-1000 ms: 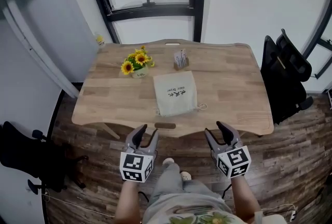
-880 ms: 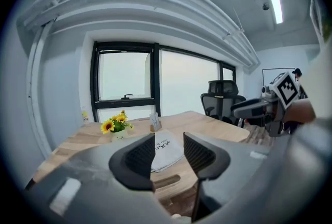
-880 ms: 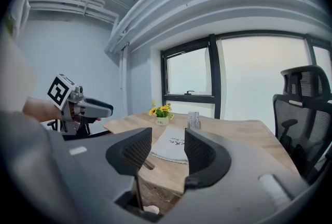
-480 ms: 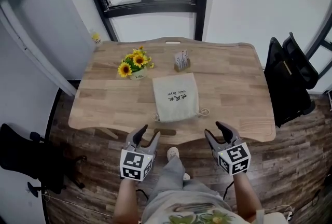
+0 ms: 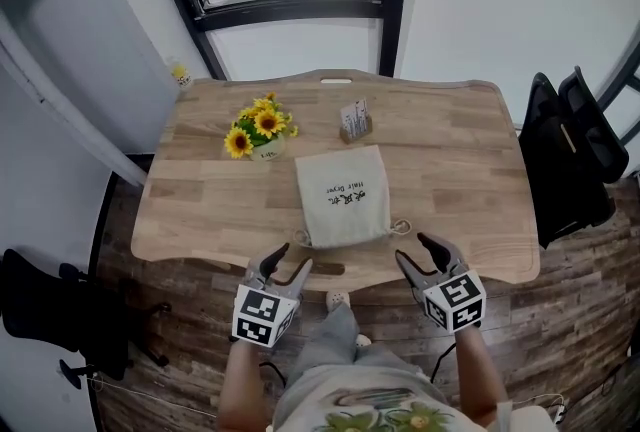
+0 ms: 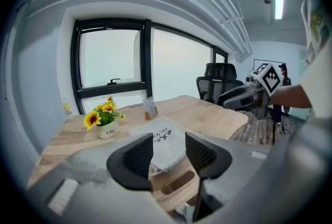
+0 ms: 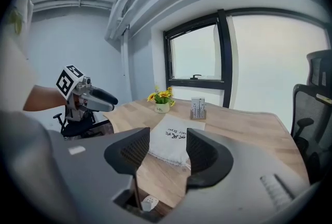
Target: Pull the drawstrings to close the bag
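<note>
Both hands have come forward and down over the last second, so the left gripper [image 5: 287, 265] and right gripper [image 5: 415, 250] now hover at the near edge of the table [image 5: 200, 210]. They are just short of the cloth bag [image 5: 342, 196], which lies flat mid-table with its mouth toward the person. The jaws of both have just been opening and stand wide apart, with nothing between them. The 2 drawstring loops, the left loop [image 5: 301, 238] and the right loop [image 5: 400, 226], stick out at the bag's near corners, untouched. This looks like the approach: each gripper seems lined up for its own loop, and pulling has not begun.
</note>
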Action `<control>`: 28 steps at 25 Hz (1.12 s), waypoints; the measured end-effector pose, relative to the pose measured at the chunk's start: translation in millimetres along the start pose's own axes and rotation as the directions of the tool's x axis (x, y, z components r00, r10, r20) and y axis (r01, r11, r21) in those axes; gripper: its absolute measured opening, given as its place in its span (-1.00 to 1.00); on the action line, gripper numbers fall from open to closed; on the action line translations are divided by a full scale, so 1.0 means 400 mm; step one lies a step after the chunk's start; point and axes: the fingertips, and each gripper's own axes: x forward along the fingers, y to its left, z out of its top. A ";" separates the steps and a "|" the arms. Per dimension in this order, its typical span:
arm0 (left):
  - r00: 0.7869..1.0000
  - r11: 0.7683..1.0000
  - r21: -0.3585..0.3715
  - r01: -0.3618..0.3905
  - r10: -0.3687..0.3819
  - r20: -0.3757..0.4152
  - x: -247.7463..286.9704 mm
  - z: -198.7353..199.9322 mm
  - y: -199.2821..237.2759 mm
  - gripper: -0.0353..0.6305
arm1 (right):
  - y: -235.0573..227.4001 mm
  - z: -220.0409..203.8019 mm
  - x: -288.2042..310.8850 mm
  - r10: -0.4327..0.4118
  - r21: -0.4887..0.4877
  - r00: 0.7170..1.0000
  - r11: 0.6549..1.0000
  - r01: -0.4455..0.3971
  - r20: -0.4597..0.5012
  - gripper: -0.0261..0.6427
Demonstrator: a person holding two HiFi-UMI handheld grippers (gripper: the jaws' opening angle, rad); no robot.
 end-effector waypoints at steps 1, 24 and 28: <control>1.000 1.000 0.004 0.015 -0.015 -0.012 0.009 -0.004 0.002 -0.30 | -0.005 -0.002 0.008 0.004 0.001 1.000 1.000 -0.004 -0.005 -0.28; 0.890 0.946 0.144 0.289 -0.210 -0.405 0.194 -0.224 0.032 -0.29 | -0.045 -0.166 0.169 0.182 -0.059 0.934 0.976 -0.210 -0.307 -0.18; 0.855 0.928 0.163 0.336 -0.228 -0.465 0.219 -0.262 0.041 -0.29 | -0.064 -0.205 0.201 0.175 -0.073 0.915 0.974 -0.215 -0.364 -0.20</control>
